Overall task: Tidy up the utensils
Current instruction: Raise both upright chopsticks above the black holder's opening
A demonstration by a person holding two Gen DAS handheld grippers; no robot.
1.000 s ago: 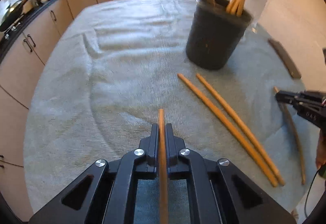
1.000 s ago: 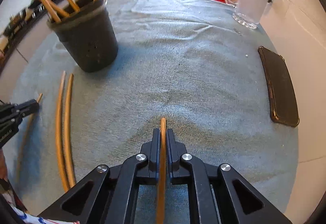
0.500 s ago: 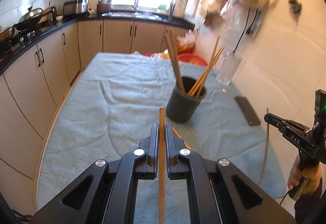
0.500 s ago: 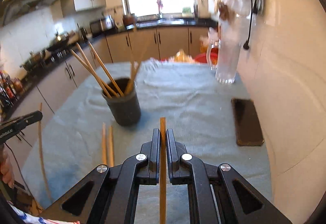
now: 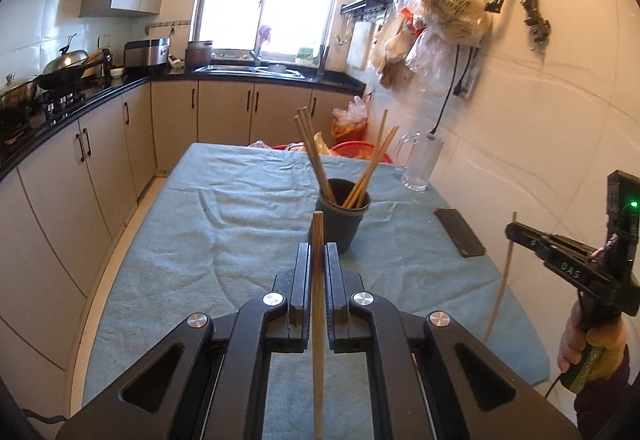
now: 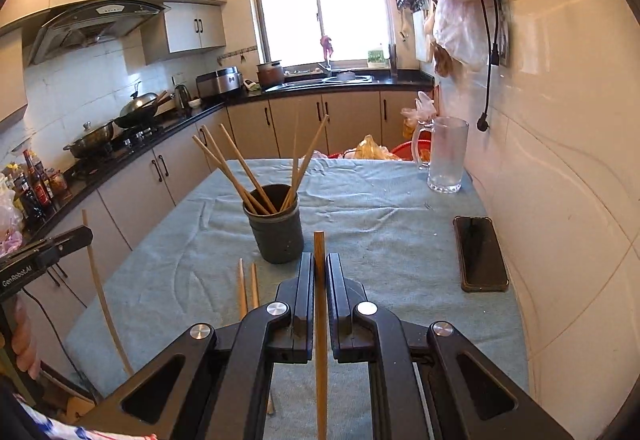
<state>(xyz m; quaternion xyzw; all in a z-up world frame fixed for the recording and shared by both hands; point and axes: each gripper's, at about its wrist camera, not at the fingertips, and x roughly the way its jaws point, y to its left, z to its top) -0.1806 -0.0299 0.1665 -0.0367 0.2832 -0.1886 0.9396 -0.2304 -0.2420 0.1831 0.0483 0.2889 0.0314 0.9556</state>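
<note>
Blue-grey towelling covers the table, cabinets running along its left. From the left wrist, the left gripper is clamped on a chopstick, raised short of the dark holder. From the right wrist, the right gripper pinches another chopstick; two loose chopsticks lie half hidden behind its frame, phone near the wall edge.

Leaning chopsticks crowd the holder mouth; bare worktop lies between it and the phone.
</note>
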